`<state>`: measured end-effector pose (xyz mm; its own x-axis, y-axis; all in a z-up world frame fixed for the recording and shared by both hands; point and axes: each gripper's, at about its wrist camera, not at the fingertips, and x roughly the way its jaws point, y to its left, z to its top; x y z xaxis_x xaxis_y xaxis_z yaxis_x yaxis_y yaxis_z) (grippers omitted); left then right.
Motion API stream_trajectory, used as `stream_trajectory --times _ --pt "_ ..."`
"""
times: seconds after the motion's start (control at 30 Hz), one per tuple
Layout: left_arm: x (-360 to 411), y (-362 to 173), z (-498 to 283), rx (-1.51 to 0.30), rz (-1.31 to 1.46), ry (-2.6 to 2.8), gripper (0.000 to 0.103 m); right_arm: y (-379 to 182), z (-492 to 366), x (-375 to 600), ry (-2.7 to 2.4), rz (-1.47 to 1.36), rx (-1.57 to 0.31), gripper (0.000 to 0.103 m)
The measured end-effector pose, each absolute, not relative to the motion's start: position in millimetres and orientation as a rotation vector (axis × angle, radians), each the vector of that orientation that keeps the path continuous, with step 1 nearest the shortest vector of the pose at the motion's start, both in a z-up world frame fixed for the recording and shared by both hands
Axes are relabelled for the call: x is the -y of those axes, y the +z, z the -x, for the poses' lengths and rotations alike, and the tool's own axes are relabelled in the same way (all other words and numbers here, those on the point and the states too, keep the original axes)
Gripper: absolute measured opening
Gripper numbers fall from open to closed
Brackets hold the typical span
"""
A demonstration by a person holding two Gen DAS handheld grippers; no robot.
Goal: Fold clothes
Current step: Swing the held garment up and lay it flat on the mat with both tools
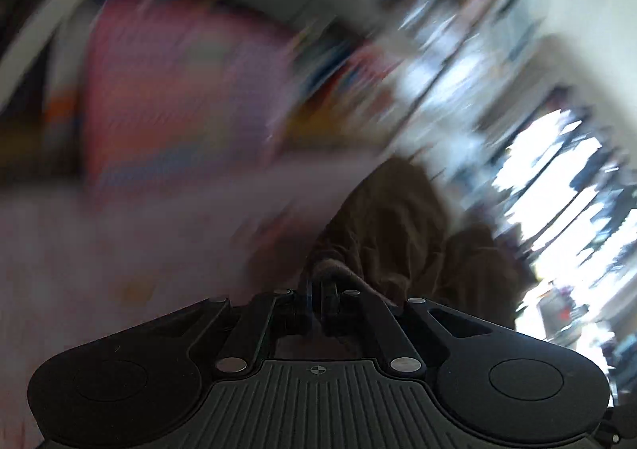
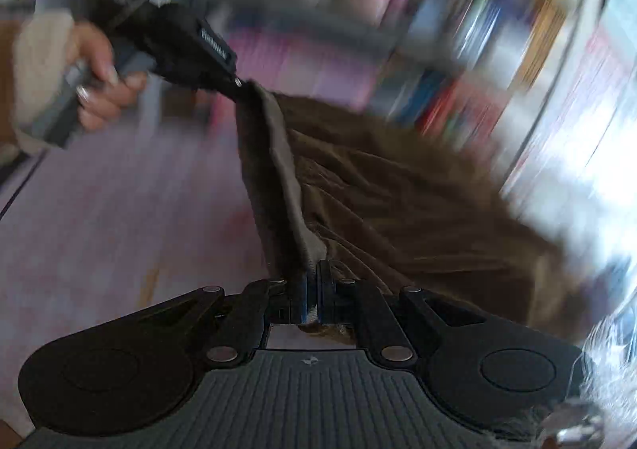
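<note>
A brown garment [image 2: 382,186] hangs in the air, stretched by its lighter hem band [image 2: 284,170] between both grippers. My right gripper [image 2: 314,269] is shut on one end of that band. In the right wrist view my left gripper [image 2: 243,84] is at the upper left, held by a hand [image 2: 107,86], and is shut on the band's other end. In the left wrist view my left gripper [image 1: 318,285] pinches the brown garment [image 1: 390,226], which hangs away to the right. Both views are heavily motion-blurred.
A pale pink surface [image 2: 119,210] lies below the garment. Blurred shelves of colourful books [image 2: 458,90] fill the background. A bright window area [image 1: 565,186] glares at the right of the left wrist view. Something pink and red [image 1: 171,90] is smeared at the upper left.
</note>
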<state>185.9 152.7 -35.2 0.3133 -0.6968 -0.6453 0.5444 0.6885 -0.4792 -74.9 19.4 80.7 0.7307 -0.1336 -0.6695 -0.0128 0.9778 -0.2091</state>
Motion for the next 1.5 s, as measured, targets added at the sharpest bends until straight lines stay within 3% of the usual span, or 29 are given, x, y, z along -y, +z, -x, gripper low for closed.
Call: stream_trajectory --times 0.07,0.17,0.47,0.6,0.63,0.67,0.73,0.77,0.83,0.87,0.9,0.97,1.2,1.23,1.3,1.5 --pt "-166 -80 -181 -1.022 0.155 -0.740 0.003 36 65 -38 -0.007 0.153 -0.882 0.004" --pt "-186 -99 -189 -1.038 0.200 -0.707 0.003 10 57 -69 0.065 0.133 -0.968 0.004" --pt "-242 -65 -211 -0.961 0.252 -0.580 0.003 1 15 -115 0.220 0.028 -0.965 0.004" --pt "-272 -62 -199 -0.946 0.263 -0.484 0.010 -5 -4 -145 0.305 0.003 -0.949 0.004" --pt "-279 -62 -196 -0.942 0.266 -0.460 0.018 -7 -7 -151 0.320 0.007 -0.952 0.005" --pt "-287 -61 -193 -0.938 0.268 -0.436 0.033 -9 -8 -157 0.330 0.009 -0.949 0.005" --pt "-302 -60 -187 -0.930 0.273 -0.389 0.050 -9 -10 -162 0.332 0.010 -0.943 0.007" --pt "-309 -60 -184 -0.926 0.276 -0.365 0.050 -9 -11 -162 0.337 0.010 -0.943 0.007" --pt "-324 -58 -178 -0.918 0.281 -0.317 0.050 -8 -12 -161 0.346 0.007 -0.942 0.010" --pt "-330 -57 -172 -0.904 0.306 -0.318 0.049 -6 -10 -156 0.363 -0.018 -0.938 0.018" --pt "-331 -55 -163 -0.878 0.362 -0.353 0.049 -1 -5 -148 0.381 -0.058 -0.931 0.032" --pt "-332 -53 -147 -0.842 0.456 -0.412 0.049 8 9 -129 0.396 -0.134 -0.898 0.041" --pt "-300 -80 -136 -0.903 0.517 -0.415 0.038 18 53 -60 0.195 -0.277 -0.890 0.041" --pt "-298 -81 -135 -0.901 0.522 -0.414 0.029 17 56 -51 0.157 -0.300 -0.888 0.041" --pt "-295 -82 -136 -0.899 0.531 -0.425 0.001 14 65 -31 0.065 -0.359 -0.880 0.041" --pt "-323 -81 -130 -0.842 0.603 -0.405 0.002 5 80 15 -0.185 -0.419 -0.861 0.038"
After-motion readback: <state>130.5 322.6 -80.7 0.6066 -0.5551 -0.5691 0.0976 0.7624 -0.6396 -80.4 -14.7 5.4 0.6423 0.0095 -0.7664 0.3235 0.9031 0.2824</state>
